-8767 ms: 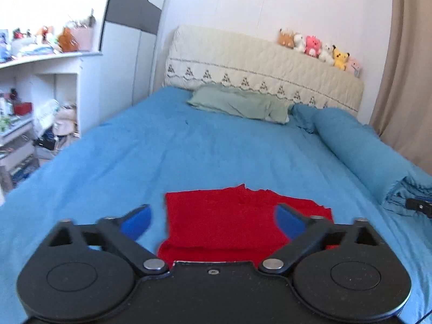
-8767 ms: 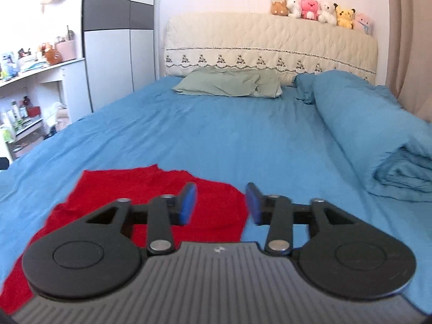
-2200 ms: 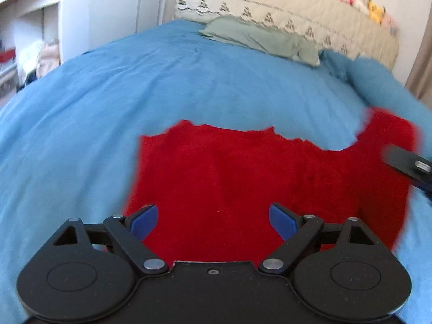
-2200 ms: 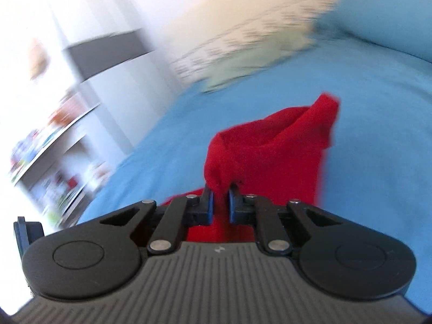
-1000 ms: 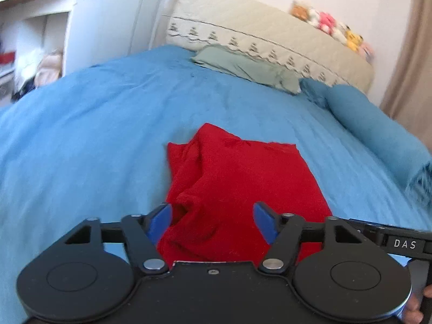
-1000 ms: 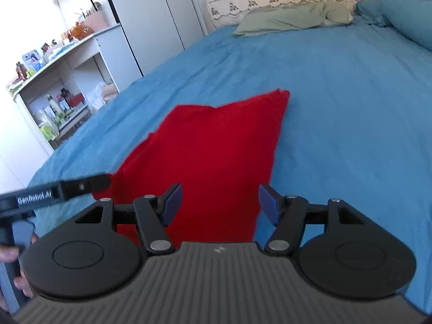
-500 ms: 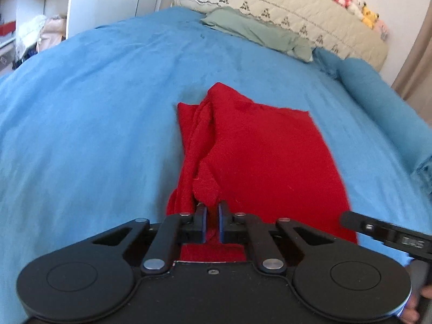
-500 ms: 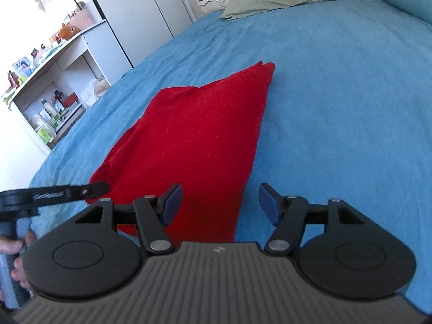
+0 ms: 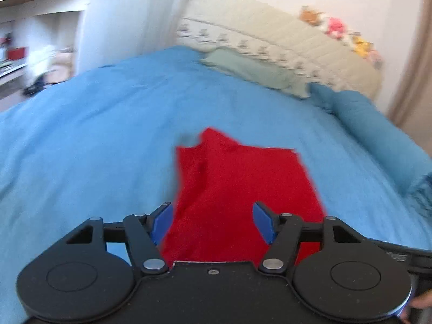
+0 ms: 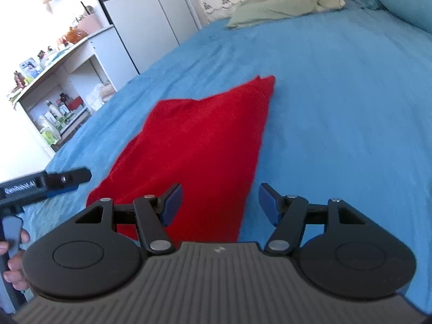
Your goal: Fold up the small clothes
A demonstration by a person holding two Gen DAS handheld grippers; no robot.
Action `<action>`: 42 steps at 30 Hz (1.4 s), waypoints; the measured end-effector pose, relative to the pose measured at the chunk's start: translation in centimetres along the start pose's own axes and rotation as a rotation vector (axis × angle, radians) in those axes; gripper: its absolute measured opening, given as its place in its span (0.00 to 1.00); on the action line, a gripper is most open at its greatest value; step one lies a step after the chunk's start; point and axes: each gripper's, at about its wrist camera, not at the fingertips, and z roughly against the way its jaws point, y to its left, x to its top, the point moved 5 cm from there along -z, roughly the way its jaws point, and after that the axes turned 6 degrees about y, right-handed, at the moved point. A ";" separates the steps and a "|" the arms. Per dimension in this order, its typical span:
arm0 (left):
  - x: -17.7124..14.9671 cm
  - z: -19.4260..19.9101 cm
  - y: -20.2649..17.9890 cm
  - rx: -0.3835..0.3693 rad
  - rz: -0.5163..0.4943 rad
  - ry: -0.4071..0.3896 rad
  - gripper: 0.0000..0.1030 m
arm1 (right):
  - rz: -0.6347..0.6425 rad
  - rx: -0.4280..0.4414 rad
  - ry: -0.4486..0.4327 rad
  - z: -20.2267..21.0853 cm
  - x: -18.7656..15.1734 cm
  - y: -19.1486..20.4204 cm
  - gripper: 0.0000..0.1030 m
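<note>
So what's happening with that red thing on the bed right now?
Left gripper open, jaws just opened, nothing held. Right gripper open, empty. Red garment lying folded on blue bedspread. Nothing in the way.

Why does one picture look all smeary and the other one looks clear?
Left wrist view: motion blur smears the headboard, plush toys and the red garment edges. Right wrist view: sharper, shelf bottles readable, though the window light washes the upper left corner white.

Left gripper (image 9: 213, 225): black linkage arms, blue pads, silver pivot screws, round black discs. Right gripper (image 10: 219, 202): same, ribbed grey housing. White lettering on left gripper's side.
</note>
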 end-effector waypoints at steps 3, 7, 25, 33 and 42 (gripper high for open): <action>-0.5 -3.0 -0.5 -0.002 -0.028 0.074 0.65 | 0.018 -0.002 0.004 -1.1 -0.2 0.1 0.75; -2.3 -6.0 0.9 0.041 -0.021 0.123 0.53 | 0.015 -0.006 0.053 -3.6 -1.5 -1.1 0.74; 5.0 -10.4 2.9 -0.032 0.069 0.286 0.86 | -0.154 0.008 0.206 -4.3 4.9 -2.7 0.94; 5.2 -12.8 3.6 -0.067 0.084 0.333 0.72 | -0.172 0.000 0.218 -8.2 5.0 -2.5 0.90; 5.5 -12.1 1.3 0.005 -0.024 0.319 0.25 | -0.184 0.003 0.215 -9.3 5.9 -1.1 0.46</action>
